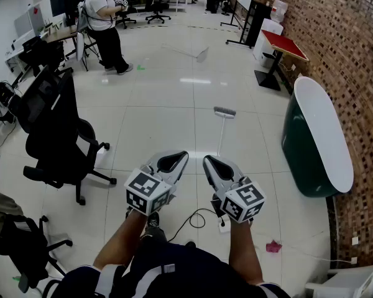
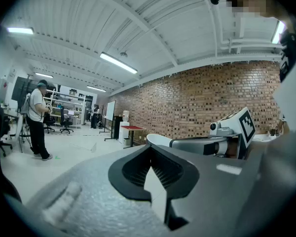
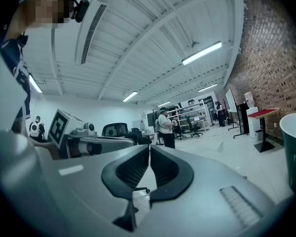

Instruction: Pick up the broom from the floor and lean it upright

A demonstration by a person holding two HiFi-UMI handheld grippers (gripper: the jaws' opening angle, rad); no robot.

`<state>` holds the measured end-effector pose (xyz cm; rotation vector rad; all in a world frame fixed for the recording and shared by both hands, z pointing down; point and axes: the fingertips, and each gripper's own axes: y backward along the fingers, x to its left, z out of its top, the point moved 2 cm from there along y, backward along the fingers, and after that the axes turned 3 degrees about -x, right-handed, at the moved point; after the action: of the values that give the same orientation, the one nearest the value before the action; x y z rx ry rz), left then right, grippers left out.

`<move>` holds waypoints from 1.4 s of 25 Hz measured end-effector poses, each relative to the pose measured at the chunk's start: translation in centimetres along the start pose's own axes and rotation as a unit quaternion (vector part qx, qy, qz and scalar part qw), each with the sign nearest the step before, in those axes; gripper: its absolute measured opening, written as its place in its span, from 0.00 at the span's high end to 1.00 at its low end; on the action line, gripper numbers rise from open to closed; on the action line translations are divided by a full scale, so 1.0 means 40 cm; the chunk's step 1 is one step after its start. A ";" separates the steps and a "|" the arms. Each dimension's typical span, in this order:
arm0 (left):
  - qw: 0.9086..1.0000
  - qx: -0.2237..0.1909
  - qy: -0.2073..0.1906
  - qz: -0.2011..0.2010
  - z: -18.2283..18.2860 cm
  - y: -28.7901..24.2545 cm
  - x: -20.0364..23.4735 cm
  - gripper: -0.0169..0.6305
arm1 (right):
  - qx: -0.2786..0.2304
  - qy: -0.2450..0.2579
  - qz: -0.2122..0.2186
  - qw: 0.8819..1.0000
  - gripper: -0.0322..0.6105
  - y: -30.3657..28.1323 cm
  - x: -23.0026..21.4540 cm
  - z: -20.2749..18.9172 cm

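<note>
White glossy floor tiles (image 1: 168,104) stretched ahead of my left gripper (image 1: 172,161) and my right gripper (image 1: 215,164). A brick wall (image 1: 354,48) ran along to the right of my right gripper, with a dark green, white-rimmed tub (image 1: 298,148) beside it and a red-topped table (image 1: 285,44) farther ahead. Left of my left gripper stood a black office chair (image 1: 56,135). Desks (image 1: 56,35) and shelves (image 3: 190,113) lay far ahead. Overhead, strip lights (image 2: 118,63) lit a white ribbed ceiling (image 2: 79,23).

Pale-handled broom (image 1: 221,132) lies flat on the white tiled floor (image 1: 168,117) (its head, seemingly grey, pointing away), not yet lifted.
</note>
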<state>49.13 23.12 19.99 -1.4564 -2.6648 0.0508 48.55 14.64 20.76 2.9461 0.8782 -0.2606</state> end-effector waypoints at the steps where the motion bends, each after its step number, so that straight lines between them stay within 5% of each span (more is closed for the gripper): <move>1: 1.000 0.001 0.004 -0.003 0.005 -0.004 0.024 0.97 | 0.001 0.001 -0.001 1.000 0.94 -0.028 -0.002 -0.001; 23: 0.998 0.020 0.047 -0.030 -0.028 -0.022 0.616 0.97 | 0.055 -0.006 -0.056 0.997 0.94 -0.555 -0.066 -0.058; 35: 0.996 0.066 0.062 -0.015 -0.125 -0.215 0.837 0.97 | 0.077 -0.047 -0.042 0.995 0.94 -0.776 -0.276 -0.145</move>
<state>24.52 46.53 28.16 -1.3344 -2.5314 0.1260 23.27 35.23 28.25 3.0092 1.0149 -0.4879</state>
